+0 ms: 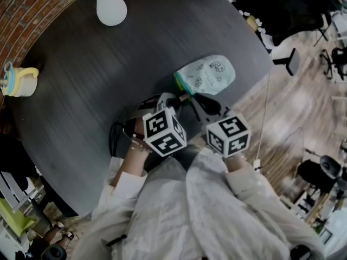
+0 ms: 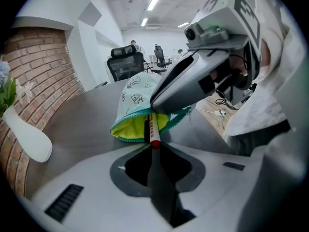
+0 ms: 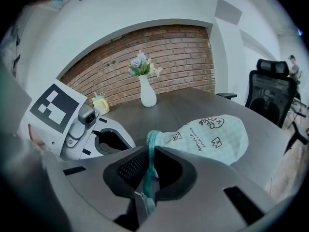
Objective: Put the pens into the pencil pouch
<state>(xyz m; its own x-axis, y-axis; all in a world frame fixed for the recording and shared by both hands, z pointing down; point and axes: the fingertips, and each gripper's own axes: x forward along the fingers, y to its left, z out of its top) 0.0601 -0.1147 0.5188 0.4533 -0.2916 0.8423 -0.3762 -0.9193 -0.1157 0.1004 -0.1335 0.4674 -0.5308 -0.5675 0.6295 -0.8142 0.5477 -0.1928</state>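
Pen (image 2: 150, 128): one; pencil pouch (image 1: 209, 75): one

The far end of the pen (image 2: 150, 128) hides inside the pouch (image 2: 134, 96).

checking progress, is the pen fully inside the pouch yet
No, the pen sticks out of the open mouth of the pouch, red end showing.

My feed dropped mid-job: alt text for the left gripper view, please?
The left tongs pinch the red end of a pen poking into the open yellow-lined pouch; the right tongs hold its rim.
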